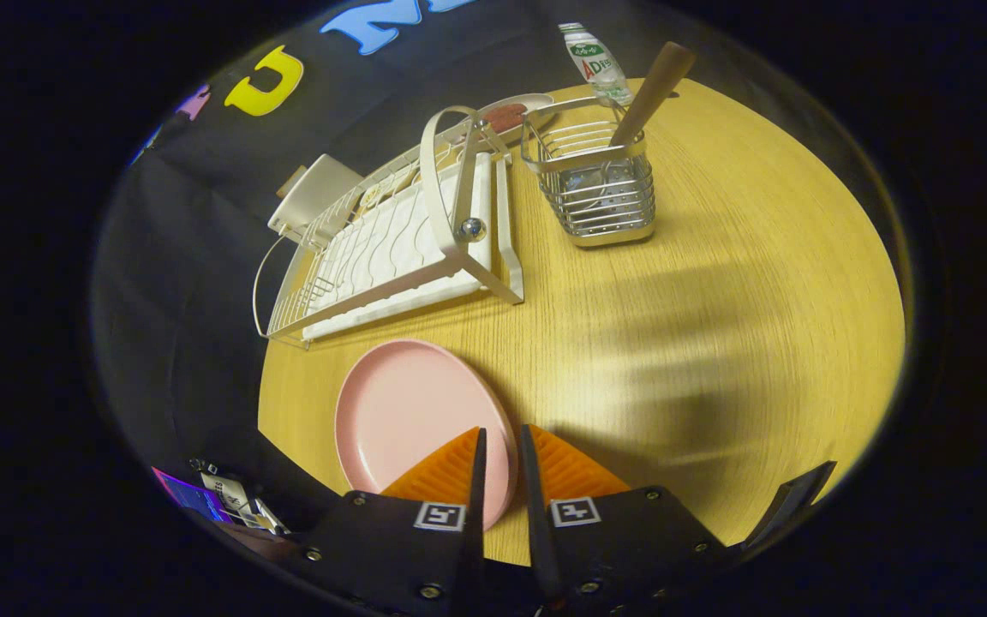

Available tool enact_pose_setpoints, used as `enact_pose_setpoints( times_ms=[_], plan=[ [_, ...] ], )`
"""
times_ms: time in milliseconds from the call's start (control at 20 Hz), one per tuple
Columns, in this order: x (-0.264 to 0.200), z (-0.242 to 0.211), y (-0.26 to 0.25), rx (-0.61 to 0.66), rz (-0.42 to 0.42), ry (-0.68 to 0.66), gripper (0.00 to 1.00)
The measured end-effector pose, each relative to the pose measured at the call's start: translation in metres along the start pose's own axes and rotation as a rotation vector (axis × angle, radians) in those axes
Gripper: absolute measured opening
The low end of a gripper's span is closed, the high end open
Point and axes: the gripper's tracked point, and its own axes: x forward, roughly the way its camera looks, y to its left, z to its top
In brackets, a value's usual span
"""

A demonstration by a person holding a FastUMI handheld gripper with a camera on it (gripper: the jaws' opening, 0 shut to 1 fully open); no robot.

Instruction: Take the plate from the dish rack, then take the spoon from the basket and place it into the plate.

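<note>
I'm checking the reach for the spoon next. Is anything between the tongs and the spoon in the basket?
Nothing visible blocks it. The tongs are nearly closed over the rim of the plate on the table. Bare tabletop runs from there to the basket, where the spoon handle sticks up. The rack stands off to one side.
</note>
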Motion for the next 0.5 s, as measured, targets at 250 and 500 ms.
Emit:
enact_pose_setpoints(
  times_ms=[250,500],
  plan=[
    [-0.047,0.047,-0.025,-0.166,-0.133,-0.263,0.25],
    [-0.084,0.088,-0.047,-0.192,-0.189,-0.497,0.25]
  ],
)
